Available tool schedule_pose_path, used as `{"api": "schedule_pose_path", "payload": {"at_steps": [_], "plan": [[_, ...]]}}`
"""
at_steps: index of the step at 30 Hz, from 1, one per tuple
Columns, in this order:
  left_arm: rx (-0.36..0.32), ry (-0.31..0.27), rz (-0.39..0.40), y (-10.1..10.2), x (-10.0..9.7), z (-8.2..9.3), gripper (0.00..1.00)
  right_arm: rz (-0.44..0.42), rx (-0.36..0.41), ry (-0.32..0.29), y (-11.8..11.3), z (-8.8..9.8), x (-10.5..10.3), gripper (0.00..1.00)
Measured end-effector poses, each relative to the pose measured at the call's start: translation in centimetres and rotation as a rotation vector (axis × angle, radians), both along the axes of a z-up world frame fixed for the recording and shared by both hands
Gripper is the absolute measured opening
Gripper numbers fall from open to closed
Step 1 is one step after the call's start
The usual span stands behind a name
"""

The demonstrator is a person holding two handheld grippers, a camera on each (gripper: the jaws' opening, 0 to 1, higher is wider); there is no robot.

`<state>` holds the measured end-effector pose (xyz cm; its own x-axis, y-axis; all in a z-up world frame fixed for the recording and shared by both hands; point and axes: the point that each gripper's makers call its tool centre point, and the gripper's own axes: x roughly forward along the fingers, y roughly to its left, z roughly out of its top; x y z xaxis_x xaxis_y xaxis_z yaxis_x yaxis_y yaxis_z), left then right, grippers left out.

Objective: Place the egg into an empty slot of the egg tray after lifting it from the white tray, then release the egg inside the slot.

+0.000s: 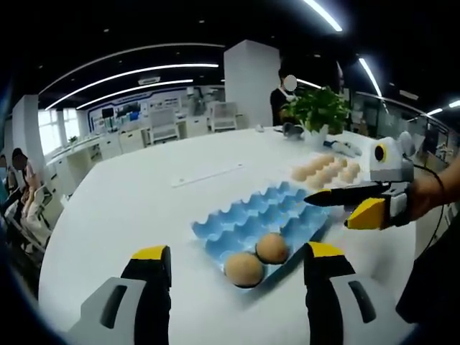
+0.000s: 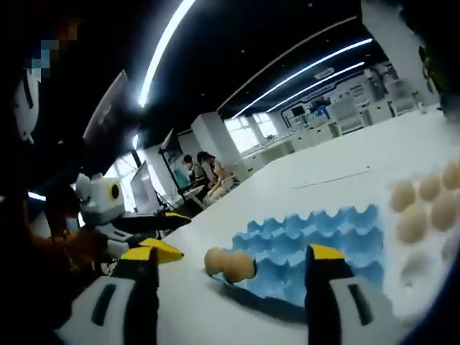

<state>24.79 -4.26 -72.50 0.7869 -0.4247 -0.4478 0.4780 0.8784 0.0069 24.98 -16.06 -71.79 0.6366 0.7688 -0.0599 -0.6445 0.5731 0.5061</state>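
We see a moulded blue egg tray (image 1: 269, 219), dimpled with rounded slots, on a smooth white round table (image 1: 136, 208); two matte brown eggs (image 1: 259, 259) sit in its near corner slots. Just beyond the blue tray, more pale eggs (image 1: 327, 171) rest in the white tray (image 1: 316, 162). Our left gripper (image 1: 233, 262) stands released, empty. Our right gripper (image 2: 230, 262) is likewise parted, grasping nothing. We can read no writing.

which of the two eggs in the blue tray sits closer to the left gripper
The darker egg at the blue egg tray's near corner, the lower of the two in the left gripper view. The other egg sits one slot further in, toward the right gripper.
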Motion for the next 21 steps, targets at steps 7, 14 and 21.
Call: {"api": "schedule_pose_path", "payload": {"at_steps": [7, 14, 21], "plan": [[0.002, 0.003, 0.002, 0.0, -0.2, 0.0, 0.75, -0.088, 0.133, -0.005, -2.3, 2.5, 0.9, 0.94], [0.001, 0.000, 0.000, 0.1, 0.0, 0.0, 0.75, -0.168, 0.086, -0.050, -5.4, 2.6, 1.4, 0.69], [0.002, -0.004, -0.004, -0.1, 0.0, 0.2, 0.75, -0.328, 0.280, 0.036, -8.4, 4.2, 2.5, 0.06]]}}
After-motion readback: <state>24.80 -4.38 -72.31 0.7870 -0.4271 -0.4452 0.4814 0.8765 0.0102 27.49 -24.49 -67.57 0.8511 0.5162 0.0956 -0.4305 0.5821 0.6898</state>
